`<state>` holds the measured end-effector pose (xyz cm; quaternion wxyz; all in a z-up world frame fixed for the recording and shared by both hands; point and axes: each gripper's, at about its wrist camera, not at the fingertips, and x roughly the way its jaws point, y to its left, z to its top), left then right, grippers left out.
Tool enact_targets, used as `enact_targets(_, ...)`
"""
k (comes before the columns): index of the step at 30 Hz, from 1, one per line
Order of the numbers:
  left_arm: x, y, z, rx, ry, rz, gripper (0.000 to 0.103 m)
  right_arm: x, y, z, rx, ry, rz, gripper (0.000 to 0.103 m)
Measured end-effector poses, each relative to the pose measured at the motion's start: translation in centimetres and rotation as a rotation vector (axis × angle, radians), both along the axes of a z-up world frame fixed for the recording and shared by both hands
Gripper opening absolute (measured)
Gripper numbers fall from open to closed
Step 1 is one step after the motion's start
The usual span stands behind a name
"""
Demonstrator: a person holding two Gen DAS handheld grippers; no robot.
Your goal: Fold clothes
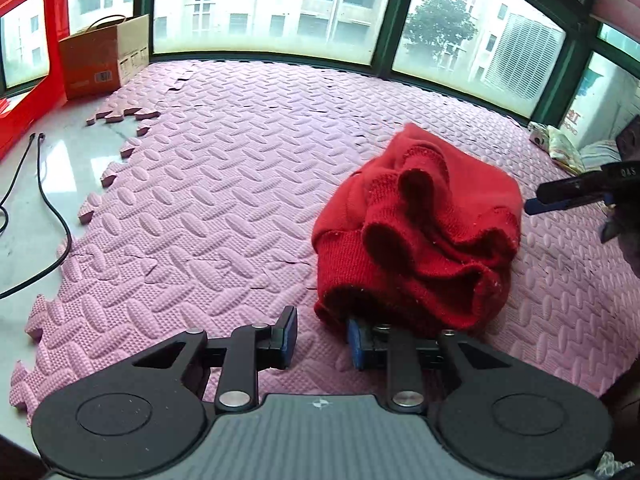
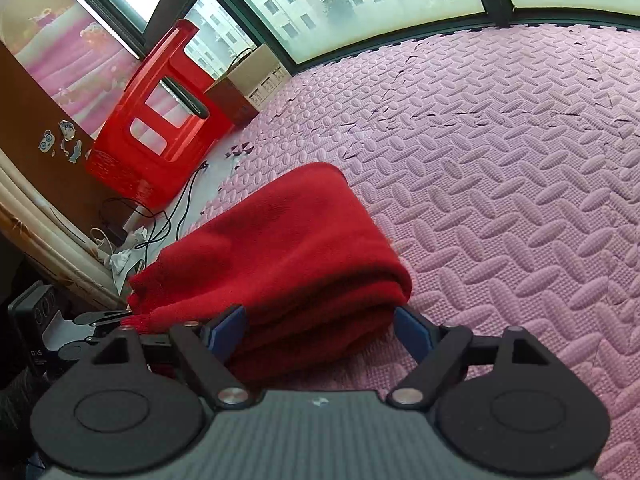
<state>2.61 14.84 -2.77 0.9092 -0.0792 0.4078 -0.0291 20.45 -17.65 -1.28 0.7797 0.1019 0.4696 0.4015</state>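
A red knitted sweater (image 1: 420, 232) lies in a folded bundle on the pink foam mat (image 1: 224, 200). My left gripper (image 1: 322, 338) is open at the bundle's near left corner; its right finger (image 1: 356, 344) is tucked under the sweater's hem, its left finger (image 1: 288, 336) rests on bare mat. In the right wrist view the sweater (image 2: 288, 248) shows as stacked folded layers. My right gripper (image 2: 326, 334) is open and straddles the near edge of the stack, one blue pad on each side. The right gripper also shows in the left wrist view (image 1: 568, 194), beside the bundle.
A cardboard box (image 1: 106, 56) and a red plastic stool (image 2: 160, 132) stand at the mat's far left by the windows. Black cables (image 1: 52, 216) lie on the white floor left of the mat. Small items (image 1: 560, 144) sit at the far right.
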Motion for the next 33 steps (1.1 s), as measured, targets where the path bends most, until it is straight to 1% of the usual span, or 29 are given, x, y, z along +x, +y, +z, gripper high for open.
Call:
enact_targets(2,0.9,1.1,-0.3,0.008,0.006,0.054,0.029,0.6,-0.2,0.3,-0.012,-0.026,-0.039,0.083)
enact_targets(4,1.7,2.3,-0.4,0.016,0.005,0.112,0.024,1.6,0.0,0.2,-0.011,-0.031,-0.071,0.083)
enact_targets(5,2.1,2.9,-0.5,0.011,0.005,0.138,0.024,2.0,0.1,0.1,-0.007,-0.030,-0.085,0.083)
enact_targets(8,2.3,4.8,0.2,-0.025,0.002,0.209,0.024,3.0,0.6,-0.7,0.013,-0.021,-0.128,0.082)
enact_targets(9,1.8,5.4,0.7,-0.048,-0.009,0.227,0.024,3.2,0.9,-1.0,0.016,-0.021,-0.137,0.080)
enact_targets(11,0.8,5.6,2.6,-0.093,-0.066,0.233,0.024,3.6,1.3,-1.4,0.027,-0.020,-0.150,0.078)
enact_targets(14,-0.4,4.3,5.8,-0.194,-0.153,0.165,0.024,4.0,2.1,-2.0,0.035,-0.017,-0.153,0.078)
enact_targets(16,-0.2,2.3,7.3,-0.234,-0.189,0.097,0.024,4.1,2.8,-2.2,0.028,-0.021,-0.154,0.078)
enact_targets(18,0.5,0.6,7.9,-0.277,-0.204,0.035,0.024,4.4,3.7,-2.4,0.020,-0.025,-0.144,0.078)
enact_targets(21,2.5,-2.0,7.6,-0.300,-0.195,-0.036,0.024,4.9,4.6,-2.6,0.030,-0.018,-0.143,0.078)
enact_targets(23,4.2,-2.8,6.9,-0.292,-0.175,-0.039,0.024,5.3,4.9,-2.8,0.037,-0.012,-0.147,0.078)
enact_targets(26,6.4,-2.2,5.5,-0.290,-0.138,0.024,0.024,5.8,5.2,-3.2,0.046,-0.001,-0.159,0.078)
enact_targets(29,7.5,-0.4,4.0,-0.305,-0.103,0.097,0.024,5.8,5.0,-3.5,0.047,0.012,-0.154,0.078)
enact_targets(31,7.4,0.6,3.5,-0.310,-0.089,0.120,0.026,5.7,4.8,-3.5,0.050,0.024,-0.148,0.078)
enact_targets(33,7.1,1.1,3.2,-0.322,-0.084,0.117,0.026,5.2,4.4,-3.6,0.046,0.030,-0.142,0.078)
